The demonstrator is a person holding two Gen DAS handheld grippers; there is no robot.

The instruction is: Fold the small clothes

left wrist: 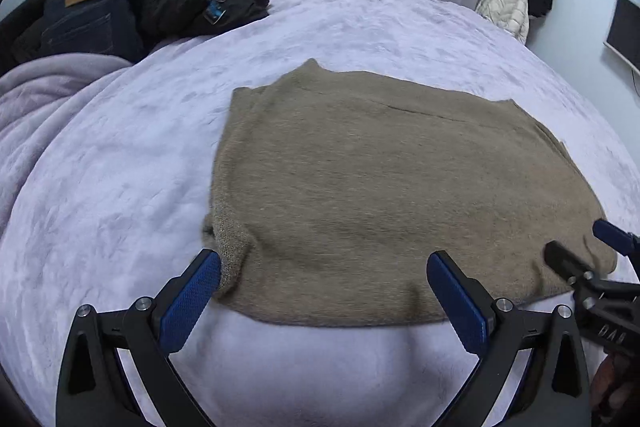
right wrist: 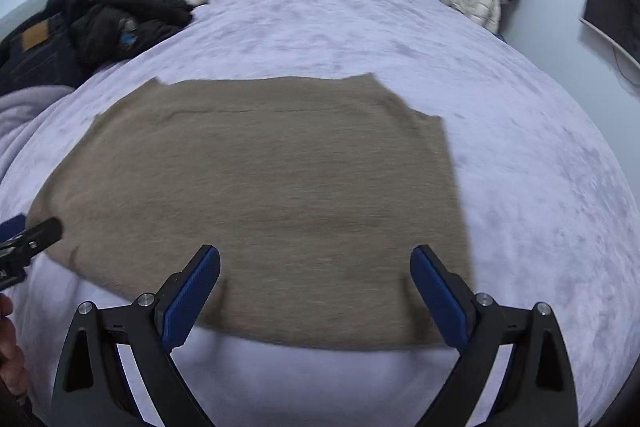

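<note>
Lavender plush bedspread point(left wrist: 120, 155) covers the bed, with a tan knit sweater point(left wrist: 360, 187) spread flat mid-bed, sleeves tucked under, hem nearest; left gripper point(left wrist: 324, 279) and right gripper point(right wrist: 316, 275) both hover wide open over the hem, gripping nothing.

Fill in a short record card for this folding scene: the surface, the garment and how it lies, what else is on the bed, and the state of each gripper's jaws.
Surface: bed with lilac blanket
Garment: tan knit top, spread flat
Other clothes: dark pile with jeans at far left of bed
Left gripper: jaws open, over the garment's near left edge
Right gripper: jaws open, over the garment's near right edge
Held: nothing
</note>
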